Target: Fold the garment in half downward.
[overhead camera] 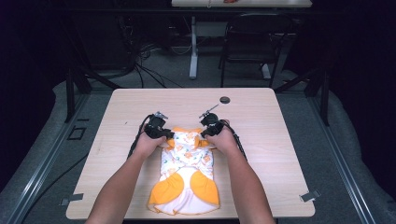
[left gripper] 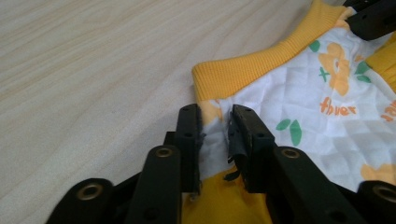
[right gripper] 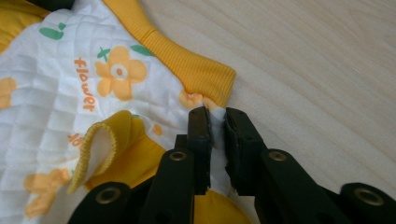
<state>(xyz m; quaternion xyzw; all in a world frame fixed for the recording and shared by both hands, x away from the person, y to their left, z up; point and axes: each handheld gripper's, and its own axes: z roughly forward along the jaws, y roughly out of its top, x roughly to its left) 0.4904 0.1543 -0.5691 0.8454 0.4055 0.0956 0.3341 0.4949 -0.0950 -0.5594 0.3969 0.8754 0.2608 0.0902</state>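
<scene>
**A:** so where's everything sitting right now?

**B:** the baby garment is flat on the wooden table, near the person's edge, white quilted fabric with orange flowers and yellow trim. Both forearms reach in from the bottom, angled inward, and each hand wraps its gripper at the garment's far end. Left hand on the left corner, right hand on the right corner.

**A:** are the claws actually holding it?

**B:** yep. The left gripper has its jaws pinched on a fold of the white fabric just below the yellow ribbed band. The right gripper is the same deal, jaws nearly together with a sliver of white cloth clamped between them, right by the end of the ribbed band.

**A:** anything else on the table?

**B:** a small dark round hole near the far edge.
</scene>
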